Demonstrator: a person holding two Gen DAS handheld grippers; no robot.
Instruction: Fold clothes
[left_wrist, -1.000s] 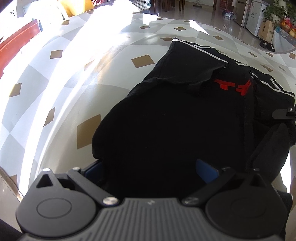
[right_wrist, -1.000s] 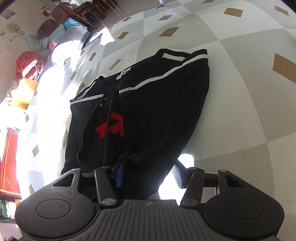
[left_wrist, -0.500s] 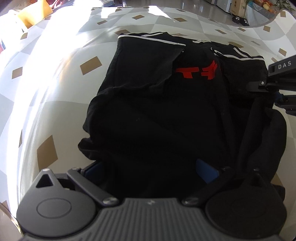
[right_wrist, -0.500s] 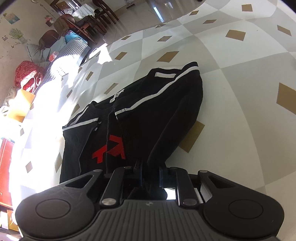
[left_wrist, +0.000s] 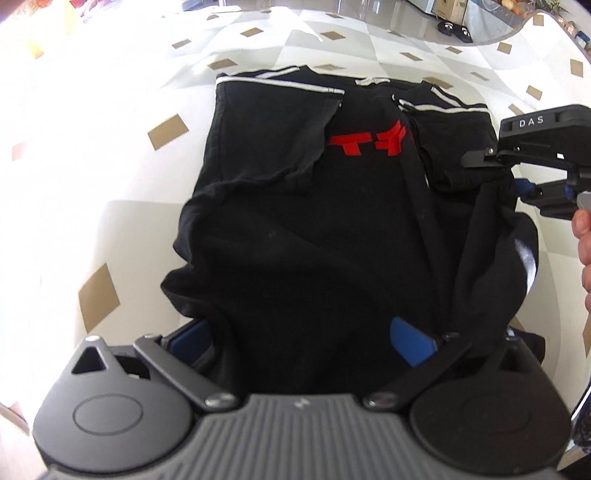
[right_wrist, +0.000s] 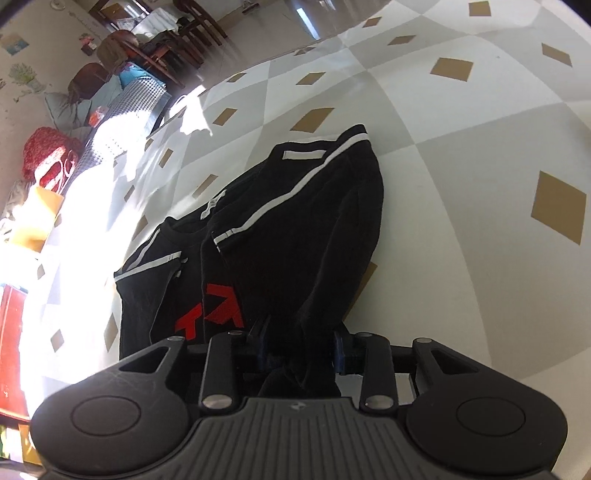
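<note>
A black shirt (left_wrist: 314, 221) with a red logo and white stripes lies on the diamond-patterned tablecloth (left_wrist: 110, 221), sleeves folded in. Its near edge is bunched up and raised. My left gripper (left_wrist: 299, 343) is open, blue pads (left_wrist: 410, 347) wide apart, with dark fabric heaped between them. In the right wrist view the shirt (right_wrist: 295, 240) stretches away from my right gripper (right_wrist: 301, 347), which is shut on a pinch of its near right edge. The right gripper (left_wrist: 506, 177) also shows in the left wrist view, holding that lifted edge, with a hand (left_wrist: 583, 236) behind it.
The tablecloth (right_wrist: 461, 184) spreads wide to the right of the shirt. Beyond the table's far edge are slippers (left_wrist: 454, 29) on the floor. In the right wrist view, chairs (right_wrist: 122, 55), a red bag (right_wrist: 48, 155) and a yellow box (right_wrist: 37, 218) stand at the left.
The right gripper has gone from open to shut on the shirt's edge and lifted it. Both grippers have moved towards the collar, and the shirt's near part has bunched up.
</note>
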